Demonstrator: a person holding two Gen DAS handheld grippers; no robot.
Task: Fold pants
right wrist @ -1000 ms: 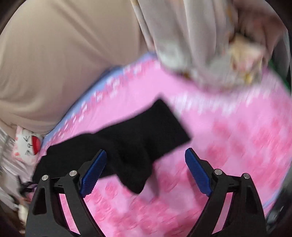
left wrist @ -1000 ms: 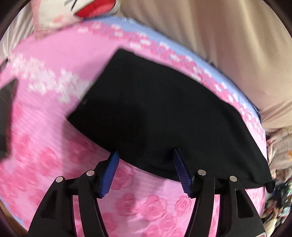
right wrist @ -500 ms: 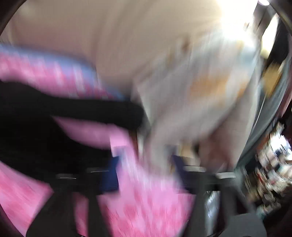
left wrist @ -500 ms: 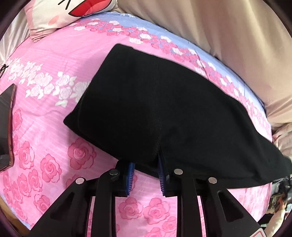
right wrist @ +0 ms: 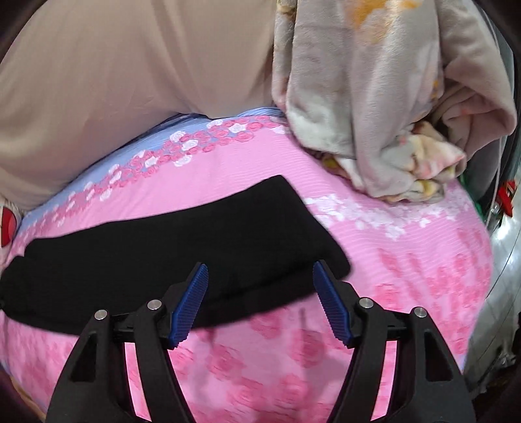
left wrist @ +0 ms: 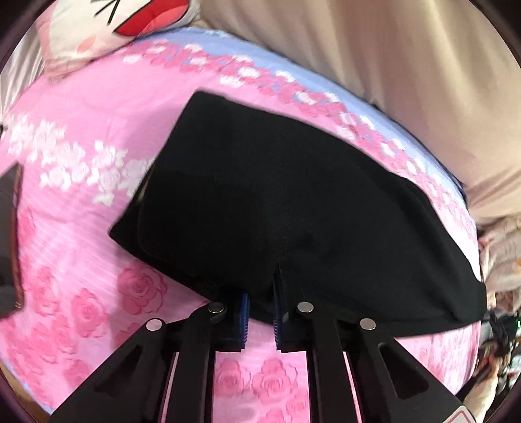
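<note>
Pants [left wrist: 293, 201], black and folded into a long band, are lying across a bed covered by a pink rose-print sheet [left wrist: 81, 286] with a pale blue border along its far edge.

In the left wrist view, a dark flat object [left wrist: 9, 234] is sitting at the far left edge of the frame, too cropped to identify. A white cartoon-face pillow [left wrist: 107, 29] is resting at the top left corner of the bed. The left hand-held gripper [left wrist: 260, 312] is pointing down at the near edge of the pants, and its blue pads [left wrist: 245, 320] are pinching a fold of the black fabric between them. Beige curtain fabric [left wrist: 407, 65] is hanging behind the bed on the right.

In the right wrist view, the pants [right wrist: 182, 244] are stretching from the left edge toward the middle of the sheet [right wrist: 407, 260]. The right hand-held gripper [right wrist: 260, 302] is hovering over the end of the pants with its jaws closing; its blue pads [right wrist: 190, 306] are standing apart on either side of the fabric edge and are not pressing it. A crumpled grey and floral blanket [right wrist: 390, 114] is piled at the upper right, on the far side of the bed.
</note>
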